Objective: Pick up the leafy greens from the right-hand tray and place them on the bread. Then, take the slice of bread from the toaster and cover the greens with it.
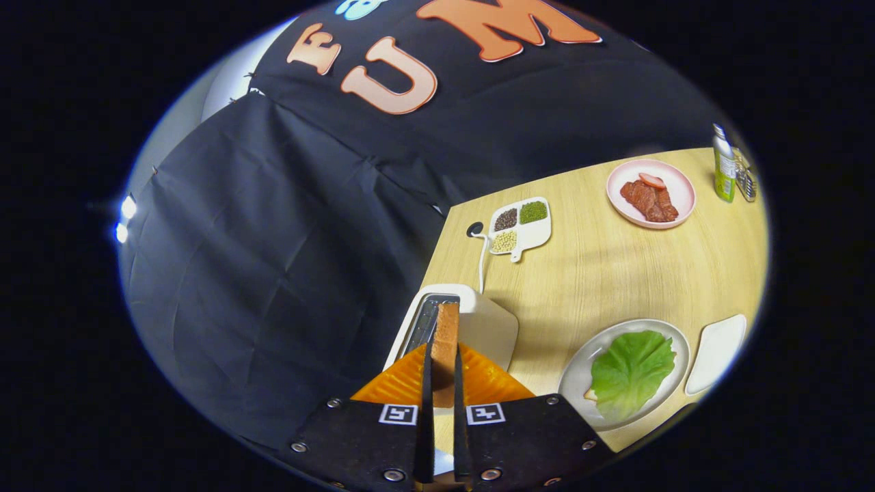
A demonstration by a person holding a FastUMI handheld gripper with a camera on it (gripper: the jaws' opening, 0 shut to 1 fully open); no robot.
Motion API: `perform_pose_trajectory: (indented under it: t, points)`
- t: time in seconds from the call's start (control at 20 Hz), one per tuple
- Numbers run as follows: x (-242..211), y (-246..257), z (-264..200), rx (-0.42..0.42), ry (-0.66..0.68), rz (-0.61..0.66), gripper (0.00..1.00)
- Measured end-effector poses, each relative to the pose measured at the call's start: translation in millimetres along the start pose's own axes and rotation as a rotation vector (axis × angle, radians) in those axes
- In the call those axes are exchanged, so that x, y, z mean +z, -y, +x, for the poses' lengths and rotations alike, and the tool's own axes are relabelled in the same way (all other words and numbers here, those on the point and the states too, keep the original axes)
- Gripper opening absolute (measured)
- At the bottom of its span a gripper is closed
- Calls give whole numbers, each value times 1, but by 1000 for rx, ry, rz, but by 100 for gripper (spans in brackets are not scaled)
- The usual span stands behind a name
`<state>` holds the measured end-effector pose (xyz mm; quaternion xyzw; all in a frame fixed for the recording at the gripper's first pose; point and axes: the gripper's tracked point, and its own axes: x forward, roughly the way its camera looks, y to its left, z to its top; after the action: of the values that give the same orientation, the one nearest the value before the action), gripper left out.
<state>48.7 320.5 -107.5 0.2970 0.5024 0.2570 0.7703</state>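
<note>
**Toast gripped above the toaster, leaf already on the plate**

The gripper (443, 383) has its fingers drawn close, both pressing on a slice of toast (447, 342) that stands on edge between them; the slice rises ahead of the fingertips, its lower end hidden between the pads; just beyond it is the white toaster (482, 321), its slot (429, 320) open and dark beside the slice; whether the slice still touches the slot I cannot tell.

The toaster sits on a pale wooden table (615, 273), at the table's edge near the black cloth wall (273, 260); a white cord (482, 263) runs from the toaster's far side to a dark port in the tabletop.

To the right of the fingers lies a round plate (577, 372); a green leaf (629, 372) covers most of it, and a small tan corner of bread (589, 394) peeks out at the leaf's near edge; just right of the plate is a white tray (716, 352).

Farther off, a divided dish (521, 225) holds dark, green and pale grains; a pink plate (651, 193) carries meat; a green bottle (723, 167) stands beside it.
</note>
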Motion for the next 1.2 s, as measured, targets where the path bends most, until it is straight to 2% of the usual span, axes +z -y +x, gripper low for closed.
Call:
perform_pose_trajectory:
  t: [0.3,0.7,1.2]
  points:
    - [-2,41,-13,-8,24,62,11]
    - [-22,117,-21,-85,23,127,12]
    - [-54,187,-26,-147,17,181,11]
